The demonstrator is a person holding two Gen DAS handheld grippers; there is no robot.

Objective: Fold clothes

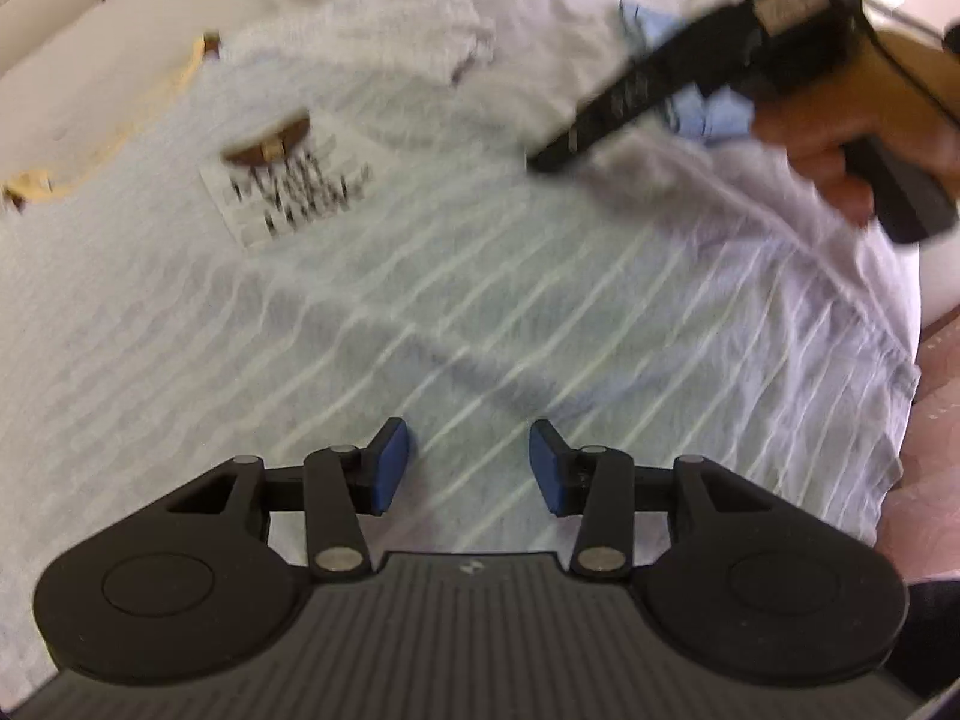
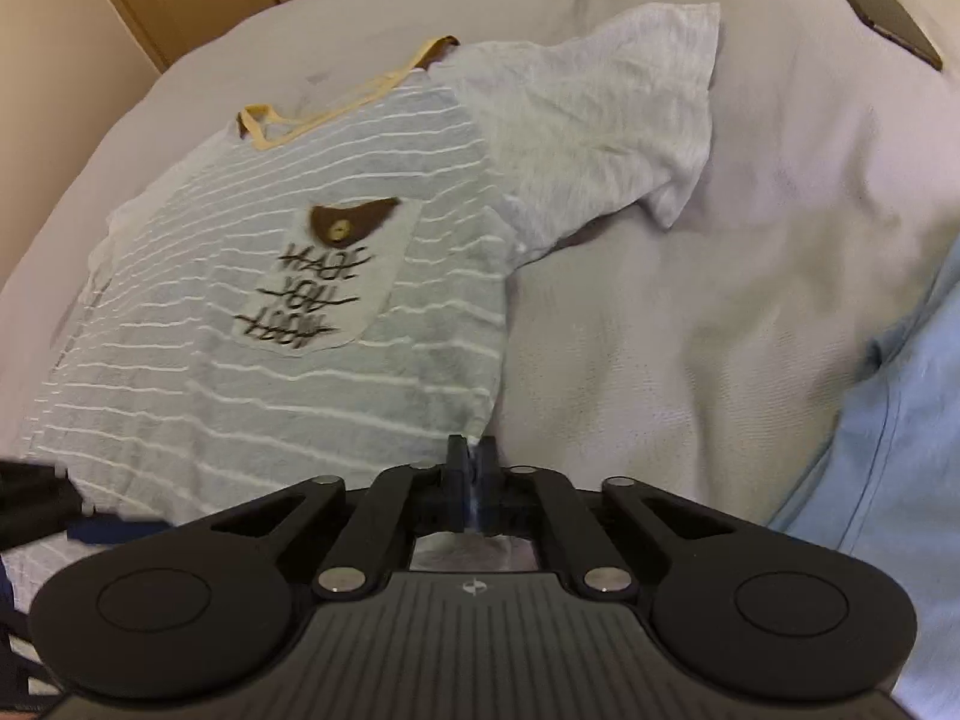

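the striped t-shirt (image 2: 300,276) lies spread face-up on the bed (image 2: 690,300), one sleeve out to the side. the right tool (image 2: 471,480) is pinched closed on the shirt's bottom corner. the left tool (image 1: 469,465) hovers over the shirt's middle, blue pads (image 1: 390,465) apart, holding nothing. a light blue garment (image 2: 900,450) lies beside the shirt.
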